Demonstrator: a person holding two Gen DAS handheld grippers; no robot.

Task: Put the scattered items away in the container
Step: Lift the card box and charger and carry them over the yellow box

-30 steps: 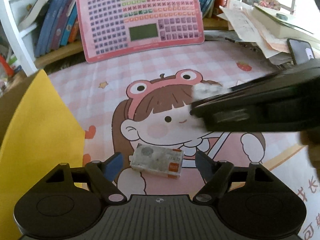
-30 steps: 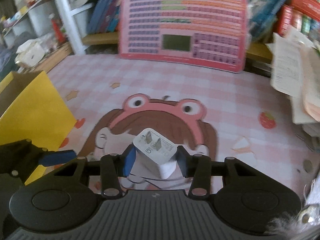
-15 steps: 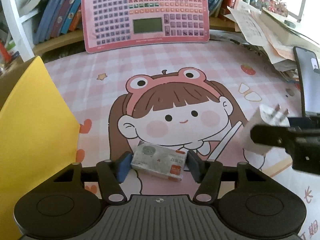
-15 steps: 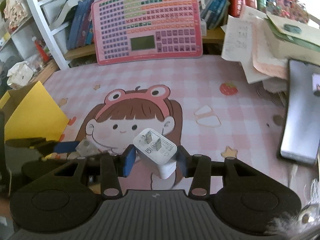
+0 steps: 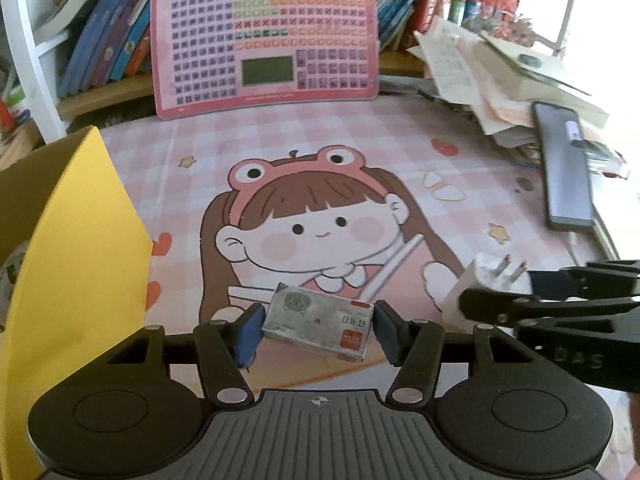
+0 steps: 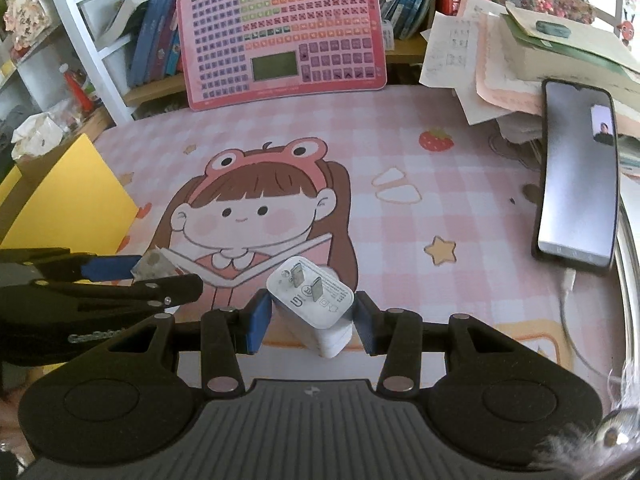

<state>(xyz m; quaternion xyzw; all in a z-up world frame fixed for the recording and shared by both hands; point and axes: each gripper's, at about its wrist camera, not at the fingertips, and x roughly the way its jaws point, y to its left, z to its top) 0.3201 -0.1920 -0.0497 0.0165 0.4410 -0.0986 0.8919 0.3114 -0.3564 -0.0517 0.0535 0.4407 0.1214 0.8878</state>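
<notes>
Only the right wrist view shows the phone's [image 6: 576, 176] white cable [image 6: 570, 304].

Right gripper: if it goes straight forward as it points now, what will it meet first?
The right gripper, shut on the white charger, probably meets bare pink mat first, then the pink keyboard toy; depth is unclear.

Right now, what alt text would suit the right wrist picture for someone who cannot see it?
The right gripper holds a white charger plug, prongs up, above a pink cartoon-girl mat. At left, the left gripper carries a small silver box near the yellow container.
</notes>
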